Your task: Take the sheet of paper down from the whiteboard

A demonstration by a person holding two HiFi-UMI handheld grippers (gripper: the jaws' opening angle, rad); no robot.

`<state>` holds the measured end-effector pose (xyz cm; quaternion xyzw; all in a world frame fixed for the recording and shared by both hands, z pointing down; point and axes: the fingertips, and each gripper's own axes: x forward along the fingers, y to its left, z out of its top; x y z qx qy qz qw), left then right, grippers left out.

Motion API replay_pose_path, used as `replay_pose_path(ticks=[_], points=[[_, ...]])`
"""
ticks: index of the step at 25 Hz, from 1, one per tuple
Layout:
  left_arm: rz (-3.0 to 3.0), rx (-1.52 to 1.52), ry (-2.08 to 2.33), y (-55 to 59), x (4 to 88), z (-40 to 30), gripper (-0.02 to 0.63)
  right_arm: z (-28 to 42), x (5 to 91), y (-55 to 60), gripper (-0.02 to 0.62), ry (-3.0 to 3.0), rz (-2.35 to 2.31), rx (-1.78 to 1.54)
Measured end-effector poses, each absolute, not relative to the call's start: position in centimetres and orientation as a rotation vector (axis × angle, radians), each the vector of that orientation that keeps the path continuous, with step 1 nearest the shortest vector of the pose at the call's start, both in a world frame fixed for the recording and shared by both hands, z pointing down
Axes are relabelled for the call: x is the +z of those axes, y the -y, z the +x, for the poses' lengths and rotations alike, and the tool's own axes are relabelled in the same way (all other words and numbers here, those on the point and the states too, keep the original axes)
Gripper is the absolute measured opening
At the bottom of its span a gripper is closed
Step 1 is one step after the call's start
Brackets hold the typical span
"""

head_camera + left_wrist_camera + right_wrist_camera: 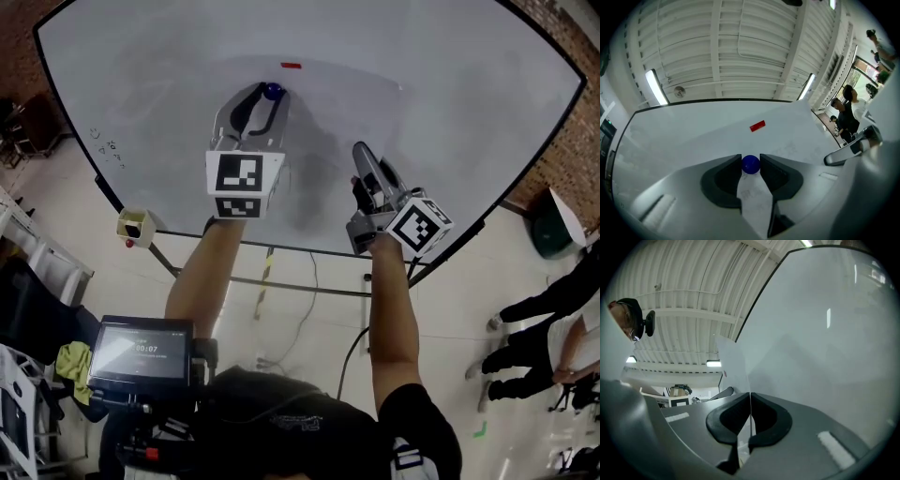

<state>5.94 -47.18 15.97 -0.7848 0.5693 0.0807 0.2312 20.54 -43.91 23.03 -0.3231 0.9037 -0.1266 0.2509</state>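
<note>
At the whiteboard point(441, 103), a person works a gripper in each hand. The right gripper point(362, 152) is clenched tight on the sheet of paper point(732, 363), its two jaws meeting on the sheet's lower edge. Seen from that gripper's own camera, the paper is plain white and thin. It stands up from the jaws almost edge-on, clear of the board's surface on that side, its top corner showing against the ribbed ceiling.

The left gripper point(267, 98) grasps a round blue magnet point(751, 164) between its jaw tips, both pads touching the ball. In the left gripper view, a strip of the same white paper, bearing faint grey print too blurred to read, shows in the gap between the jaws just below the magnet. A small red tab point(757, 125) sits on the board above it.
</note>
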Motion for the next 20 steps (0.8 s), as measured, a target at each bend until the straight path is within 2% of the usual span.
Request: replay_pose_path(ticks=[11, 20], points=[[-2.349, 0.176, -1.525, 41.5, 24.0, 1.7, 0.123, 18.6, 31.2, 36.8, 0.014, -2.416, -1.200, -0.372], [-2.514, 0.148, -1.509, 36.4, 30.3, -5.2, 0.123, 16.4, 37.4, 30.9, 0.014, -2.309, -1.597, -0.412]])
